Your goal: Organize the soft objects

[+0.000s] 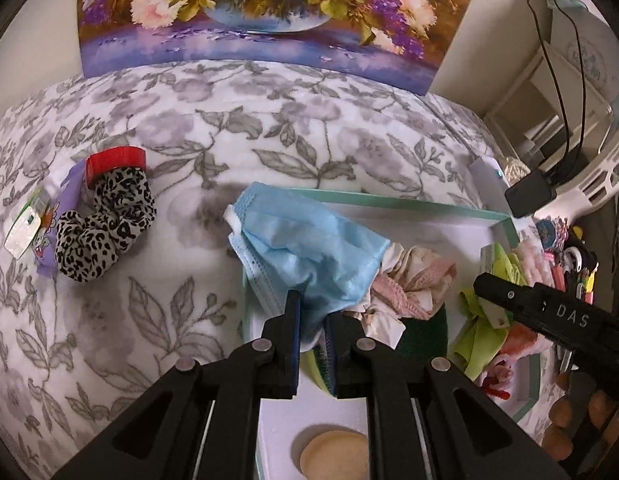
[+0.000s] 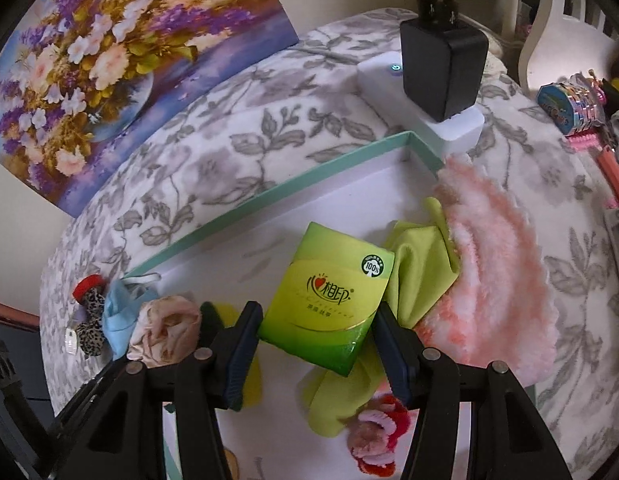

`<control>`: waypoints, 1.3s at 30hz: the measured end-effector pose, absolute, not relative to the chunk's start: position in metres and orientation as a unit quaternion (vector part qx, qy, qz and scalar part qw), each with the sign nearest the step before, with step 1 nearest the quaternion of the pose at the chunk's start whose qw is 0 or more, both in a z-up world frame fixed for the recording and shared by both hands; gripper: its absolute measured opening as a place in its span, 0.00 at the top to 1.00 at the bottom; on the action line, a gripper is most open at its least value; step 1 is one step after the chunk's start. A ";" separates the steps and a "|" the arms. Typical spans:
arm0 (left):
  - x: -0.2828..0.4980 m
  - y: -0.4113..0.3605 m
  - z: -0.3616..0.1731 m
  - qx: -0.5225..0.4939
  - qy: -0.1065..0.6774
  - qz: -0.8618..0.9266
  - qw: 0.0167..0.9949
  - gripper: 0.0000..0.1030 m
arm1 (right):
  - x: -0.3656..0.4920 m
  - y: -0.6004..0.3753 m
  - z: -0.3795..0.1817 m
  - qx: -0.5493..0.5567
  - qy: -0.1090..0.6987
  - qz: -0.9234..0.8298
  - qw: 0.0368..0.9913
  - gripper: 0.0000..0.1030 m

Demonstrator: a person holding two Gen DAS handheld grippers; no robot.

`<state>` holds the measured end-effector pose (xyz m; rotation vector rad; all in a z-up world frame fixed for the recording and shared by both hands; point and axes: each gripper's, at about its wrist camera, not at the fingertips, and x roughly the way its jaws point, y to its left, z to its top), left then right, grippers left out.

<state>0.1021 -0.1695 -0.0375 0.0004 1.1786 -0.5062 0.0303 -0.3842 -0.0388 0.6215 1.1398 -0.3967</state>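
Left gripper (image 1: 311, 322) pinches blue face mask (image 1: 309, 252) over box's (image 1: 389, 199) left rim; may drop outside. Right gripper (image 2: 315, 334) clamps tissue pack (image 2: 329, 300).

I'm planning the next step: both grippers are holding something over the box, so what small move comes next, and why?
Probably lower a little and open the left gripper: it is shut on the blue mask, which hangs over the box among other soft items. The right gripper could then release the tissue pack.

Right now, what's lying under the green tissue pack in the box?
The green tissue pack, held in the right gripper, sits over a lime-green cloth that spreads beside and below it. Whatever lies directly beneath the pack is covered.
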 end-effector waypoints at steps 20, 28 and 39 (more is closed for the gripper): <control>0.100 -0.172 -0.036 -0.018 0.576 -0.253 0.777 0.69 | 0.038 -0.374 -0.038 0.259 0.542 -0.175 0.780 0.41; 0.105 -0.162 -0.041 -0.034 0.598 -0.233 0.766 0.52 | 0.040 -0.372 -0.031 0.254 0.542 -0.169 0.783 0.39; 0.109 -0.133 -0.005 -0.067 0.571 -0.205 0.792 0.32 | 0.036 -0.367 -0.003 0.247 0.524 -0.166 0.798 0.23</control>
